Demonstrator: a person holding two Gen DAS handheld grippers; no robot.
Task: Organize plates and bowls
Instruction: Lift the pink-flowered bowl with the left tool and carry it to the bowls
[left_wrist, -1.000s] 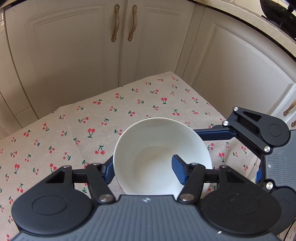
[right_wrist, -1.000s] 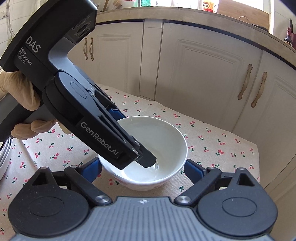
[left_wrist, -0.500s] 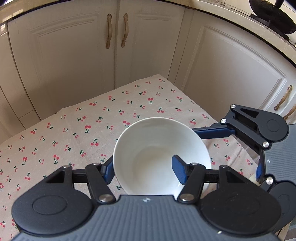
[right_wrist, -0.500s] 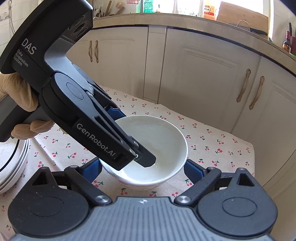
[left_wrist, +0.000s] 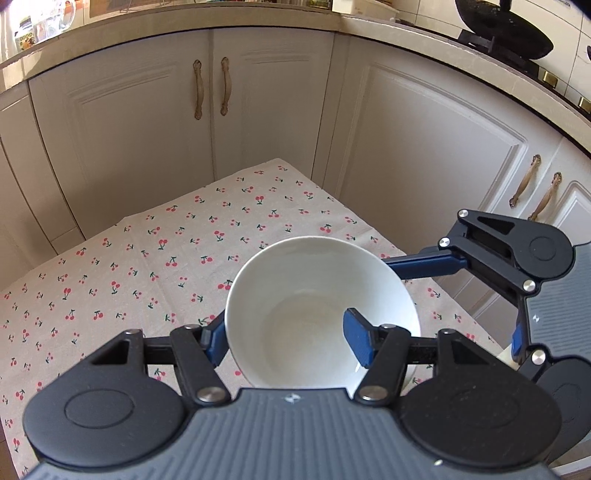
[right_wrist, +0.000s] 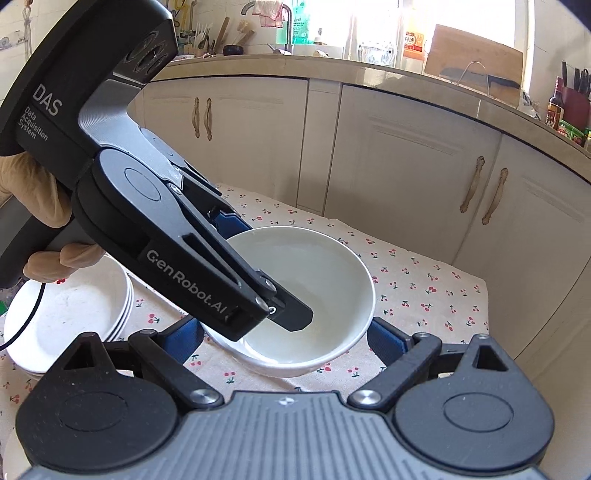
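Note:
My left gripper is shut on the rim of a white bowl, one finger inside and one outside, and holds it above the cherry-print tablecloth. The same bowl shows in the right wrist view with the left gripper's body reaching into it from the left. My right gripper is open, its blue fingers on either side of the bowl's near wall without touching it. A stack of white plates lies on the cloth to the left.
Cream cabinet doors stand close behind the table on two sides. The table's right edge lies just past the bowl. A countertop with bottles and a cutting board runs above the cabinets.
Both grippers and the bowl have risen and pulled back from the cloth. The plate stack has come fully into the right wrist view.

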